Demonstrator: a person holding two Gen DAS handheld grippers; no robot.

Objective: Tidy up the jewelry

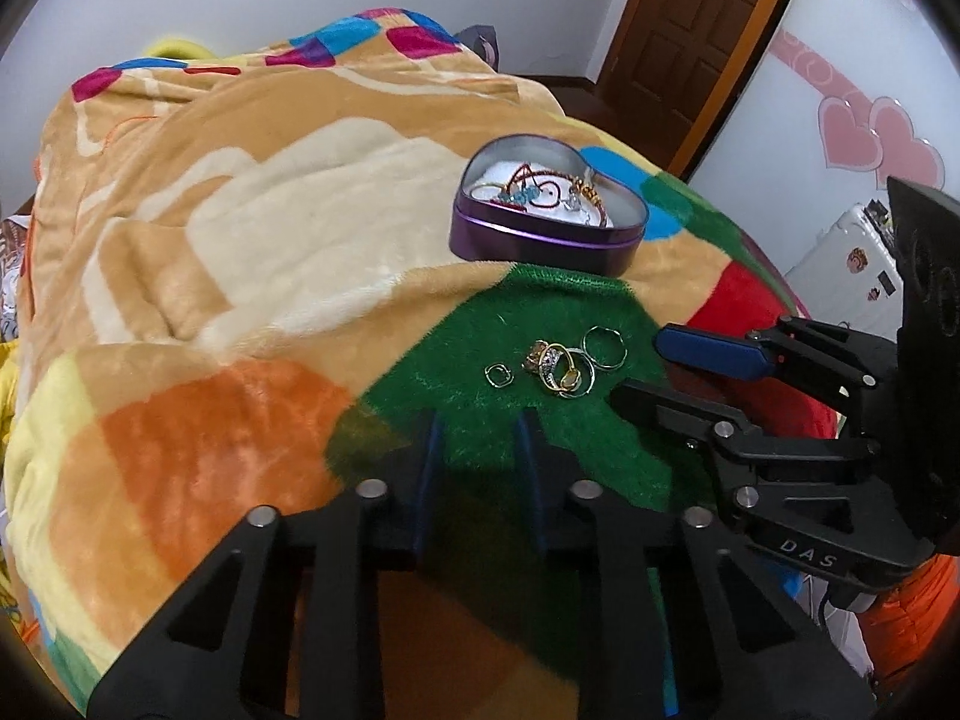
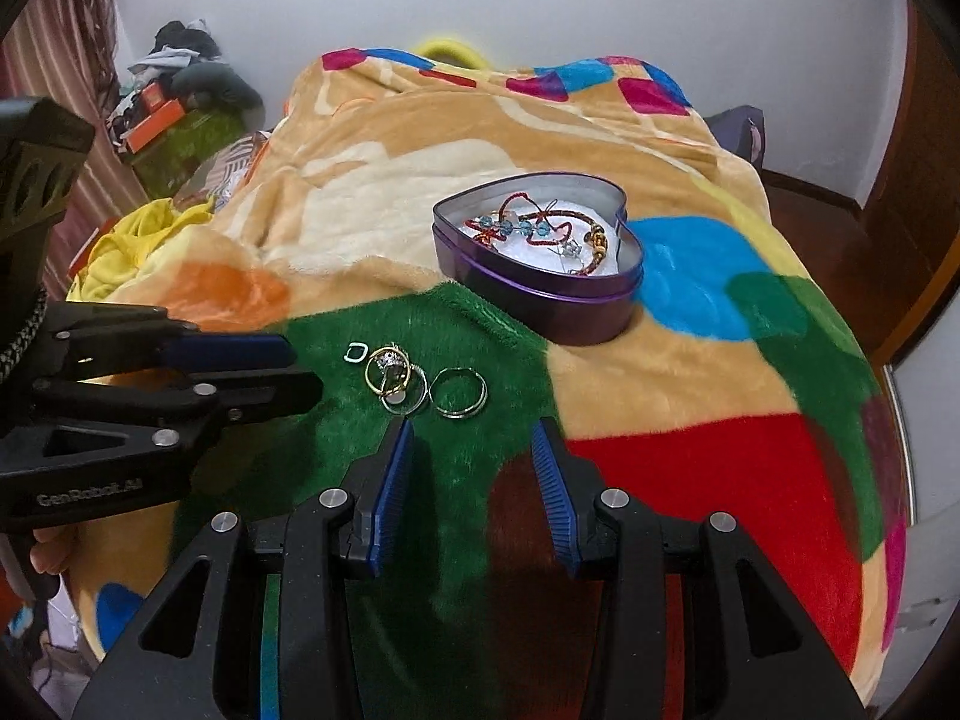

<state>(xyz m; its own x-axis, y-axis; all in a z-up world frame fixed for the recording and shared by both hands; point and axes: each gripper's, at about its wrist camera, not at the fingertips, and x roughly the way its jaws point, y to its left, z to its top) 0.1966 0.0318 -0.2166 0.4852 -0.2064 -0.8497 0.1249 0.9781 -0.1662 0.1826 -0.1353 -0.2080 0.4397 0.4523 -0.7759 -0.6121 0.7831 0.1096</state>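
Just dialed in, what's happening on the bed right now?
A person holds two grippers over a blanket. A small pile of rings with a loose hoop beside it lies on the green patch, not yet picked up. The heart-shaped tin behind them is open, with beaded bracelets inside. The right gripper and the left gripper both hover near the rings, jaws open and empty.

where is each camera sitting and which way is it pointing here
Left wrist: on the left gripper, looking forward and down over the blanket at the rings and heart tin; its own open fingers show below, the right gripper enters at right.
Right wrist: on the right gripper, facing the same rings and tin; the left gripper enters at left.
Shared: rings, tin, blanket.
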